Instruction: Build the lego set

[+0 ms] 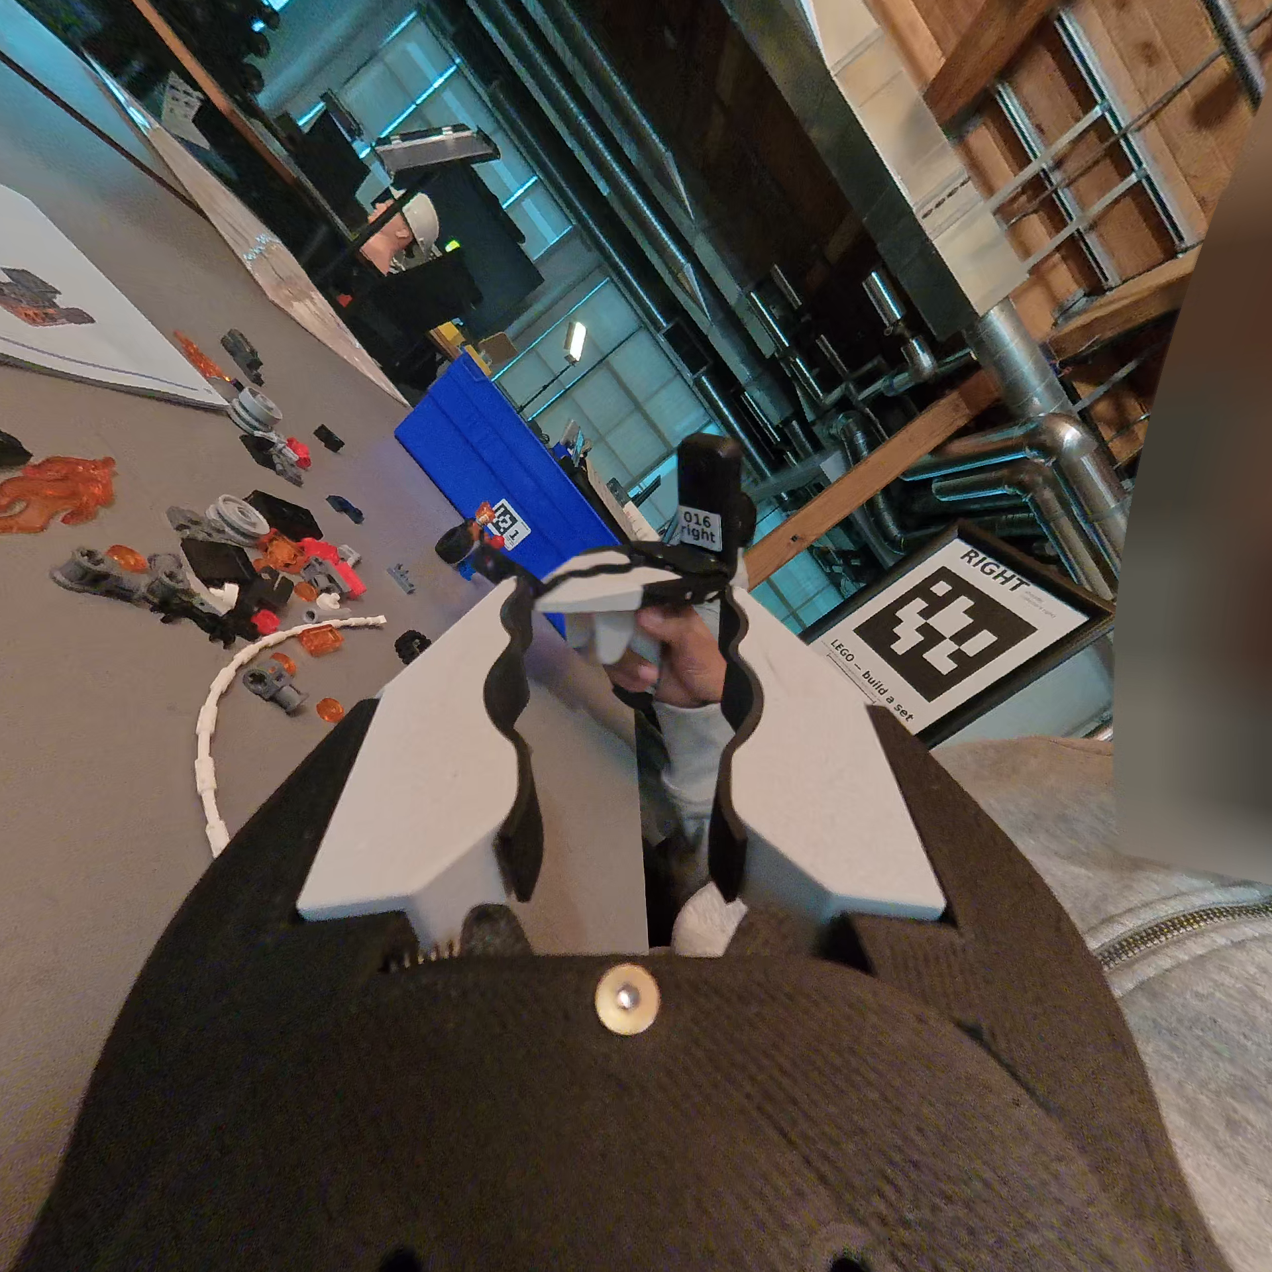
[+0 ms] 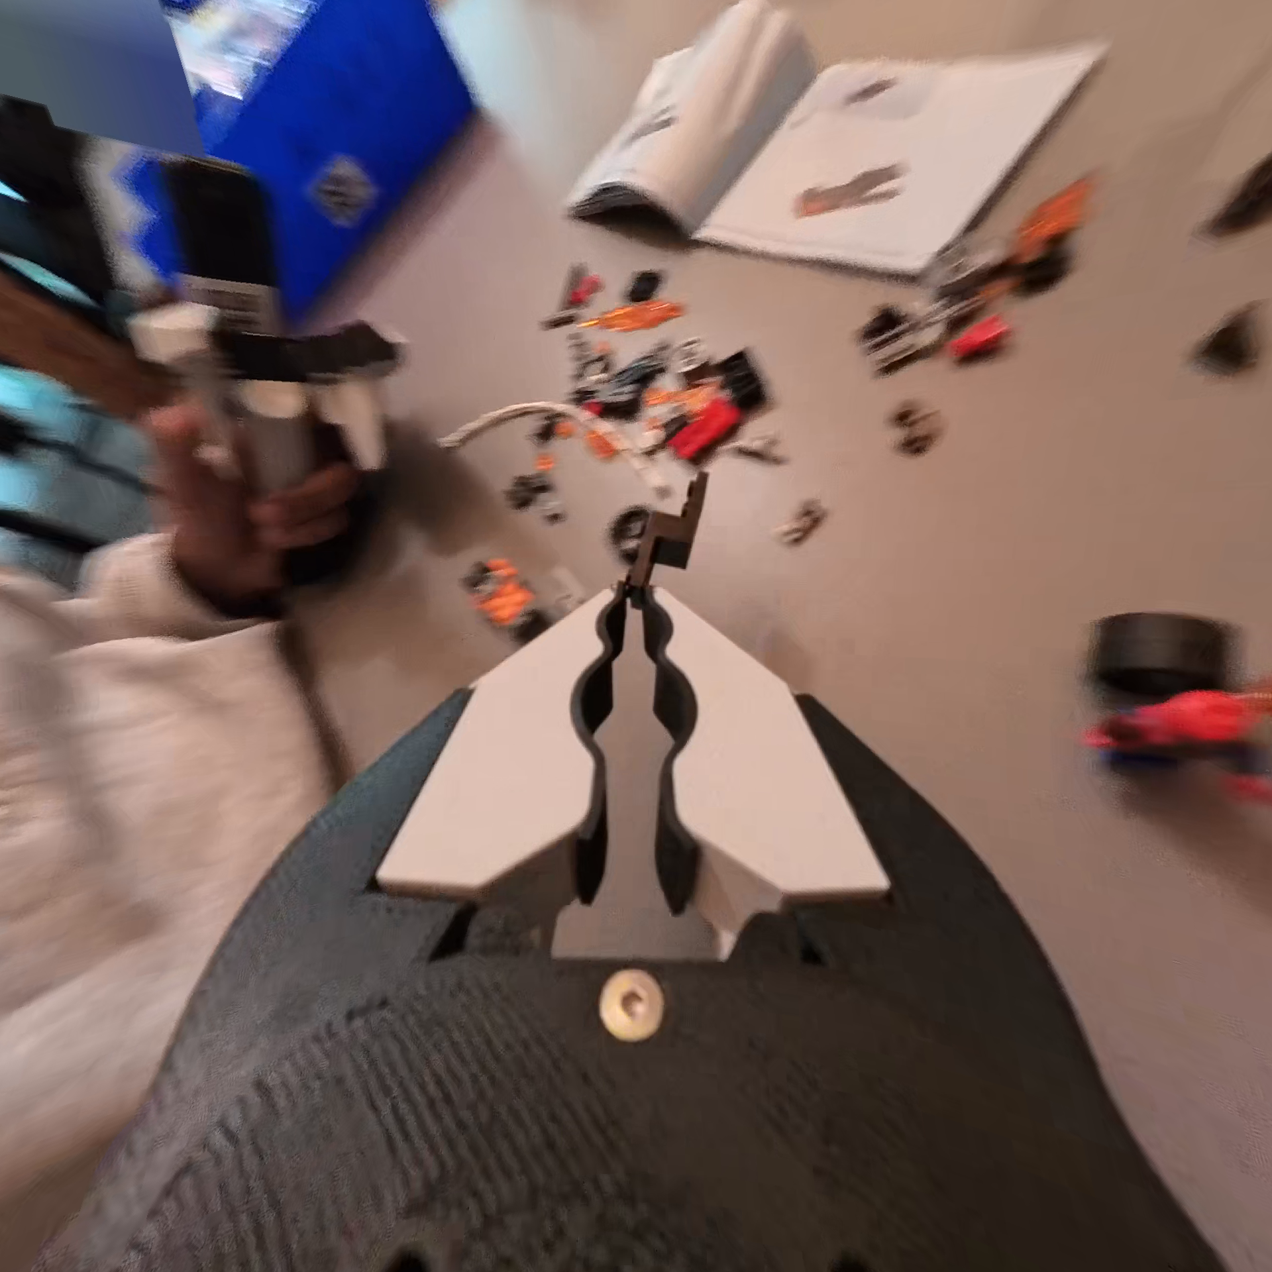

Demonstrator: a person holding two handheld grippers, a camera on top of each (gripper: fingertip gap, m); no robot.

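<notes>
Dark stepped brick (image 2: 678, 526) (table well below)

I saw the loose bricks (image 2: 661, 406) lying scattered on the bench (image 2: 963, 523), toward its middle. Behind them, toward the far edge, lay the open instruction booklet (image 2: 895, 158), with a smaller cluster of pieces (image 2: 963, 316) just beside its near corner. A bin (image 2: 344, 151) stood at the far left corner, well apart from the booklet. A segmented chain (image 1: 213, 729) curved along the near side of the pile. Near the right edge a round cylinder (image 2: 1163, 654) sat on the bench, with a small model (image 2: 1198, 729) just in front of it. A framed sign (image 1: 957, 633) stood off the bench's far side.
</notes>
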